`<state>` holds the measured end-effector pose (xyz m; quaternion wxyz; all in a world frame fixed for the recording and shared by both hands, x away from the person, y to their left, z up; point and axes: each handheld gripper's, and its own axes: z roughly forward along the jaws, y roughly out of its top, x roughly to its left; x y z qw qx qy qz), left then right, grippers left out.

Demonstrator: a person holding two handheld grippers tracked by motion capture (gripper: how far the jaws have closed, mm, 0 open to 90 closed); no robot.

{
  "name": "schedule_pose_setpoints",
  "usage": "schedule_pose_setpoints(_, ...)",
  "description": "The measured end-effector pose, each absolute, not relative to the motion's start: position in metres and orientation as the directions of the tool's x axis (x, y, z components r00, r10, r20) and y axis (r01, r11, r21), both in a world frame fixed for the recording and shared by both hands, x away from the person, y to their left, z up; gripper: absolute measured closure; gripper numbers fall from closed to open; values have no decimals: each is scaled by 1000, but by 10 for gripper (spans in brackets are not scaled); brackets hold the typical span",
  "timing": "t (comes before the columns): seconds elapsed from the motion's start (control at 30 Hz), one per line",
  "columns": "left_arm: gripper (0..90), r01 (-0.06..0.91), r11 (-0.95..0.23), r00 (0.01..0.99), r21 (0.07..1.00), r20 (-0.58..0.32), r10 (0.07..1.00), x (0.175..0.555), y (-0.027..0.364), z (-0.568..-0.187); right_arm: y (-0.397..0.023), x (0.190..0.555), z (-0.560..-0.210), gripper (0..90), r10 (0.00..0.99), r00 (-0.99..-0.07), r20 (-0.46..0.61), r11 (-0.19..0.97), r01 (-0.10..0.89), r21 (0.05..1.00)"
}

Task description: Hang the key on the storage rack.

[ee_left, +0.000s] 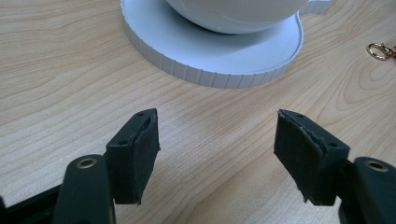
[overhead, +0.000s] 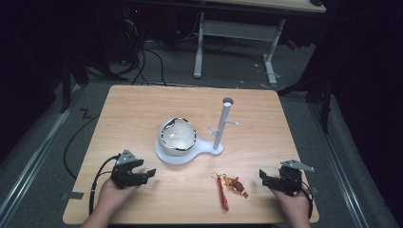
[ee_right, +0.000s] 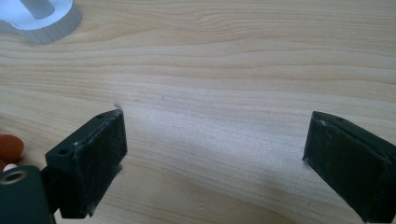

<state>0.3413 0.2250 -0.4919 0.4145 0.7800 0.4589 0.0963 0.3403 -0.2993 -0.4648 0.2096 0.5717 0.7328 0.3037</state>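
We count 1 wooden table [overhead: 142,109], 1 white stand [overhead: 209,148] w/ a round base, 1 upright post [overhead: 222,124] w/ short pegs, 1 white bowl [overhead: 177,137] on the base, 1 keychain [overhead: 229,186] w/ a red strap and a small figure charm, and 2 grippers.

Left gripper [overhead: 142,172] is at the near left of the table, held in a hand; in the high view its jaws point toward the stand. In the left gripper view we see the pads [ee_left: 144,154] standing wide apart w/ bare wood between them, nothing held, nothing touched. The stand's ribbed base rim [ee_left: 210,77] lies just ahead, the bowl above it, and the keychain's gold clasp [ee_left: 379,50] at the right edge.

Right gripper [overhead: 268,178] is at the near right, also hand-held, jaws pointing left toward the keychain. Its pads [ee_right: 105,161] are spread wide too, bare table between them, no contact w/ anything. A bit of the charm [ee_right: 10,147] peeks at the left edge, beside the jaw, apart from it as far as we can tell.

The keychain lies flat on the table btw the two grippers, nearer the right one, in front of the stand.
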Motion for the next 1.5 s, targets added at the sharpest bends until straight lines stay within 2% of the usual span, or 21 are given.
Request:
schedule_pose_setpoints(0.63, 303, 644, -217, 524, 734, -217, 823, 335, 236, -492, -289, 348, -464, 62, 955, -295, 38, 192, 707, 681)
schedule_pose_setpoints(0.93, 299, 638, -226, 530, 736, -207, 822, 335, 235, -493, -288, 347, -463, 63, 952, -302, 42, 193, 704, 683)
schedule_pose_setpoints(1.5, 292, 619, -248, 558, 745, -195, 807, 335, 230, -492, -273, 342, -457, 61, 925, -379, 24, 257, 672, 695)
